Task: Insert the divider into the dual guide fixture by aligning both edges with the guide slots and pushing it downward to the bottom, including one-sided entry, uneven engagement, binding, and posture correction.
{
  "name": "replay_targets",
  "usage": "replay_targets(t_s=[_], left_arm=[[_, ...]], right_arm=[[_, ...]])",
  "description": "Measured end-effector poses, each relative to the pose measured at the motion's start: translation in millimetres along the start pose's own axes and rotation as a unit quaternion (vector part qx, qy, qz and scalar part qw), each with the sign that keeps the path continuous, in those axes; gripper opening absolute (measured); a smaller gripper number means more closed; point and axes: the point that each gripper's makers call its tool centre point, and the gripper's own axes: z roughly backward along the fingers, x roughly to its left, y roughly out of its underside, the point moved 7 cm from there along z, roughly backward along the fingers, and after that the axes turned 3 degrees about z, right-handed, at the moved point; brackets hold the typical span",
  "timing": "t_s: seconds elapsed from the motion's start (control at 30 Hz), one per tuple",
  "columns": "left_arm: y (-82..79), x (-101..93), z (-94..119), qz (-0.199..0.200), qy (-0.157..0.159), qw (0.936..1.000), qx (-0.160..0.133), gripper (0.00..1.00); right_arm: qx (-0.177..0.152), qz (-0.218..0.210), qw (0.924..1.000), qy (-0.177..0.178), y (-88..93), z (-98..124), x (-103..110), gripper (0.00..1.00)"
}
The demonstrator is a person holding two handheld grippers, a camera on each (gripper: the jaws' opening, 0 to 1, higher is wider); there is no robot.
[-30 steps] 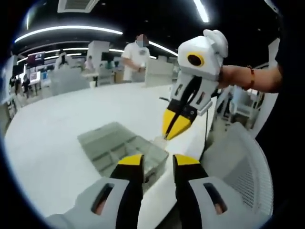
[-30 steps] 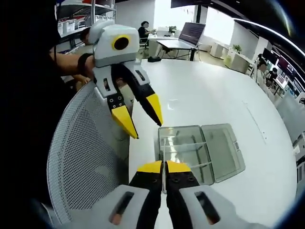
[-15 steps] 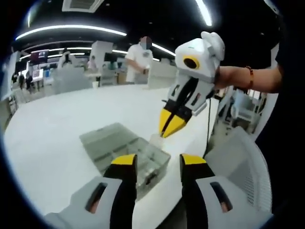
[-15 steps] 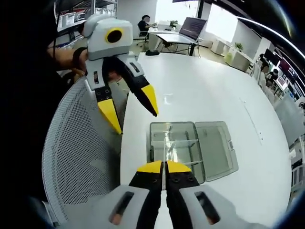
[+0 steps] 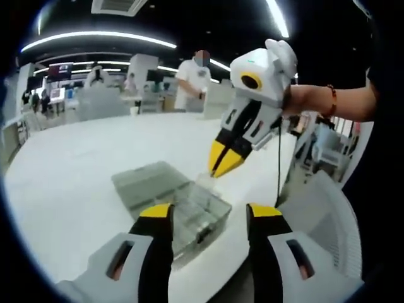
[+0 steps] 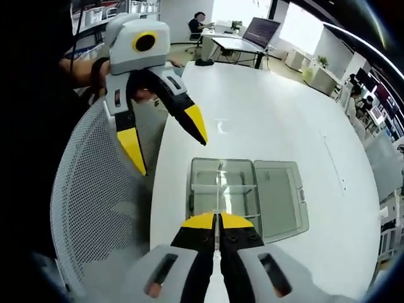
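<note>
We hold the divider pinched in our right gripper above the open clear fixture

In the right gripper view, our right gripper (image 6: 217, 221) is clamped on the thin clear divider (image 6: 218, 189), which runs edge-on straight ahead of the tips, over the compartmented fixture (image 6: 222, 189) on the white table (image 6: 278, 120); whether its edges sit in the slots we cannot tell. The fixture's lid (image 6: 279, 197) lies open flat to the right of the tips. Our left gripper (image 6: 163, 139) hangs spread wide, up and left of the right one, beside a mesh chair back (image 6: 95, 208). In the left gripper view, the fixture (image 5: 170, 196) lies just beyond the left gripper (image 5: 208, 218)
</note>
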Motion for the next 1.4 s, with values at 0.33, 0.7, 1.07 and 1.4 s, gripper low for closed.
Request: replay_targets(t_s=[0.33,0.7,1.07,1.4], left_arm=[[1.9,1.8,1.8,0.001,-0.003,1.0,0.005,0.48],[2.4,7.1,5.3,0.004,-0.005,1.0,-0.002,0.52],[6.5,11.6,6.1,0.007,-0.009,0.9999,0.002,0.55],[4.1,15.4,7.9,0.005,-0.017,0.9998,-0.001,0.55]], right_arm=[[0.007,-0.001,1.0,-0.006,-1.2,-4.8,-7.7,0.0],[-0.005,-0.022,0.9997,-0.01,-0.2,-7.2,-16.8,0.0],[-0.02,-0.028,0.999,-0.028,-1.4,-17.9,-20.7,0.0],[-0.016,-0.021,0.9989,-0.038,1.4,-27.0,-23.8,0.0]])
